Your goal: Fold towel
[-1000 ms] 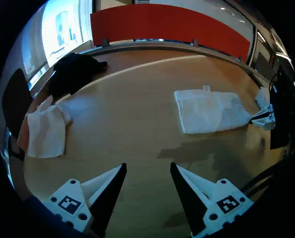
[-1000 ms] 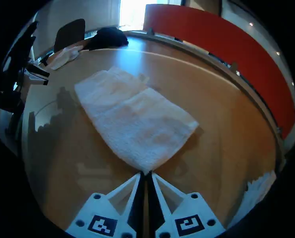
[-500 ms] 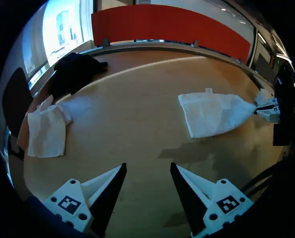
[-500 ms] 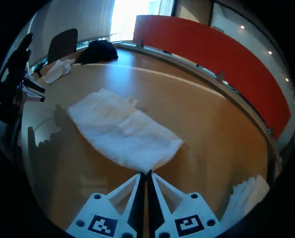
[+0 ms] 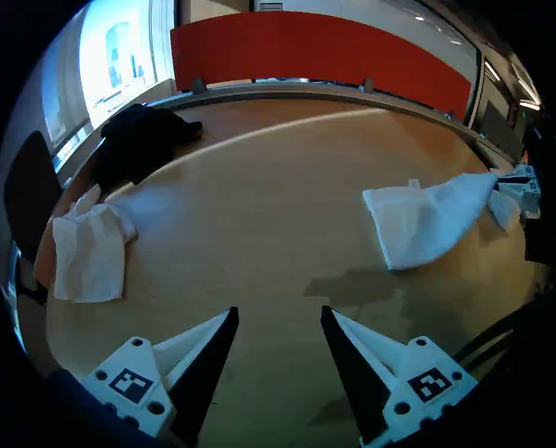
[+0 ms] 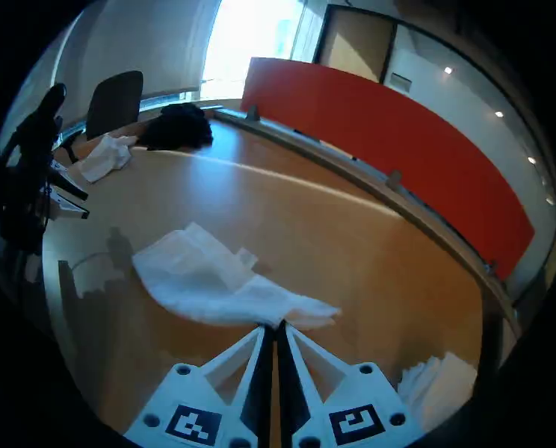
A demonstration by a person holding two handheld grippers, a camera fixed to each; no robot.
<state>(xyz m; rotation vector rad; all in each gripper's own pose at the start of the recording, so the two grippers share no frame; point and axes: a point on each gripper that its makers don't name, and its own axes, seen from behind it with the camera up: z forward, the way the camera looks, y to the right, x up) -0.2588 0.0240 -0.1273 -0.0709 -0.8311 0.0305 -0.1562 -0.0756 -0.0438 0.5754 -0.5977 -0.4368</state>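
Note:
A white towel (image 6: 211,287) lies folded on the wooden table (image 6: 338,224), its near corner lifted off the surface. My right gripper (image 6: 276,328) is shut on that corner. In the left gripper view the same towel (image 5: 424,216) hangs up toward the right gripper (image 5: 519,183) at the far right edge, with its left part still resting on the table (image 5: 263,194). My left gripper (image 5: 278,317) stands open low over the table's near side, nothing between its fingers. In the right gripper view the left gripper (image 6: 72,201) shows far left.
Another white cloth (image 5: 87,246) lies at the table's left end beside a dark chair (image 5: 28,187). A black garment (image 5: 140,138) sits at the far left. A red partition (image 5: 315,48) runs behind the table. More white cloth (image 6: 439,381) lies by my right gripper.
My right gripper has risen with the towel's corner, lifting that end off the table and dragging the towel toward it. The left gripper has stayed put.

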